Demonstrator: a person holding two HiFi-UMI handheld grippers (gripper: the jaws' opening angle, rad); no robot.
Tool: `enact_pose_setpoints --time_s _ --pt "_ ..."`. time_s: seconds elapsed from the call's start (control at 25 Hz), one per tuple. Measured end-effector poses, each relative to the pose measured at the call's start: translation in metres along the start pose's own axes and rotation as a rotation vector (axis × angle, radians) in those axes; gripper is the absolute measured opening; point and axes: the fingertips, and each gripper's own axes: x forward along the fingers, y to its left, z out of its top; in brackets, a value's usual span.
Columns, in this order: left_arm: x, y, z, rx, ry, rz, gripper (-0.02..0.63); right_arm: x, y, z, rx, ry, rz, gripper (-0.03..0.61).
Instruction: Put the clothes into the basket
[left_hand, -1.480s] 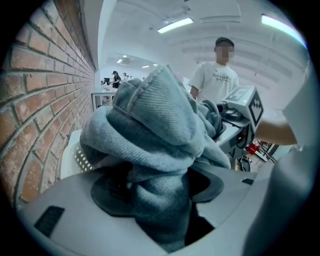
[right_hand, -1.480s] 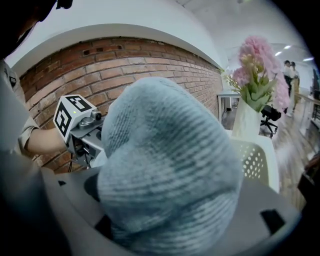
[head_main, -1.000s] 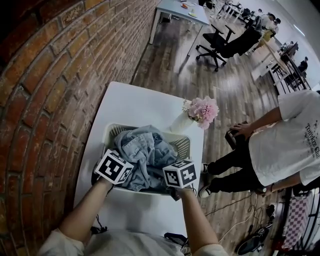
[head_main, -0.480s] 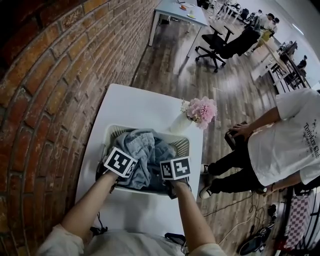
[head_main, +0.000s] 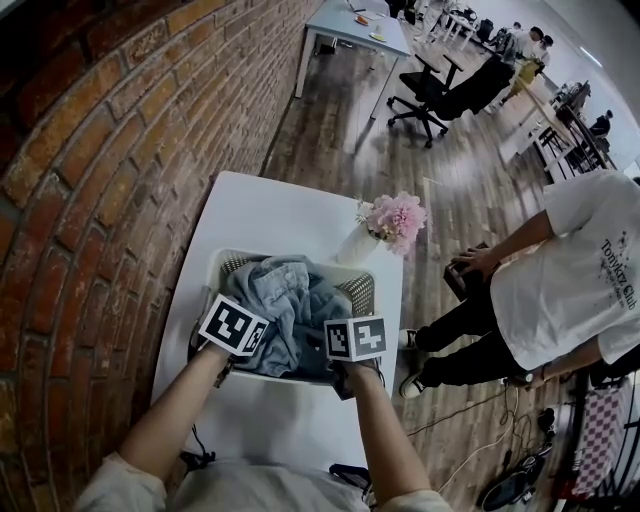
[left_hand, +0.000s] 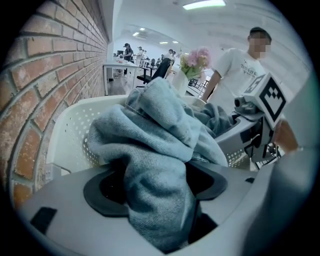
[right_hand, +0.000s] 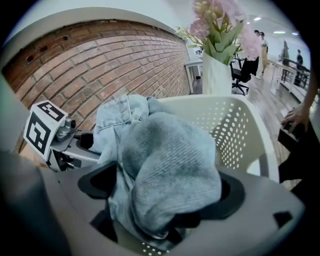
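Left gripper (left_hand: 156, 187), seen along its own jaws: the two dark pads stand spread, having just been opening, and a fold of the blue-grey clothes (left_hand: 160, 150) hangs loose between them, with dark gaps on either side. Right gripper (right_hand: 165, 192), in its own view: jaws spread wider, also just opened, with a thick roll of the same clothes lying between the pads and not pinched.

Head view: both grippers reach over the near rim of the white perforated basket (head_main: 222, 262), but their marker cubes (head_main: 233, 325) cover the jaws, so the spread pads show only in the gripper views. The head view alone gives the layout: the clothes lie heaped inside the basket, and the basket stands on a white table (head_main: 260, 210) beside a brick wall (head_main: 100, 150). A vase of pink flowers (head_main: 385, 222) stands just beyond the basket's far right corner.

Right gripper view only: a denim piece with a stitched seam (right_hand: 120, 117) lies behind the roll. A person (head_main: 570, 270) stands right of the table.
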Motion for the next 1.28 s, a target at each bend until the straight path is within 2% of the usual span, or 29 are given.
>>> enact_pose_setpoints --time_s 0.24,0.56,0.84,0.96,1.28 --pt "-0.023 -0.005 0.011 0.005 -0.073 0.039 0.342 -0.019 0.004 0.010 -0.010 -0.061 -0.052 0.489" --pt "-0.060 -0.007 0.022 -0.025 -0.282 0.109 0.342 -0.044 0.021 0.018 -0.096 -0.209 -0.118 0.489" --pt "-0.084 -0.016 0.024 -0.031 -0.428 0.179 0.342 -0.066 0.030 0.022 -0.121 -0.337 -0.166 0.489" --pt "-0.095 -0.021 0.027 -0.003 -0.493 0.218 0.341 -0.074 0.034 0.025 -0.136 -0.390 -0.178 0.489" --pt "-0.109 -0.048 0.040 0.062 -0.634 0.158 0.339 -0.085 0.048 0.027 -0.176 -0.533 -0.157 0.488"
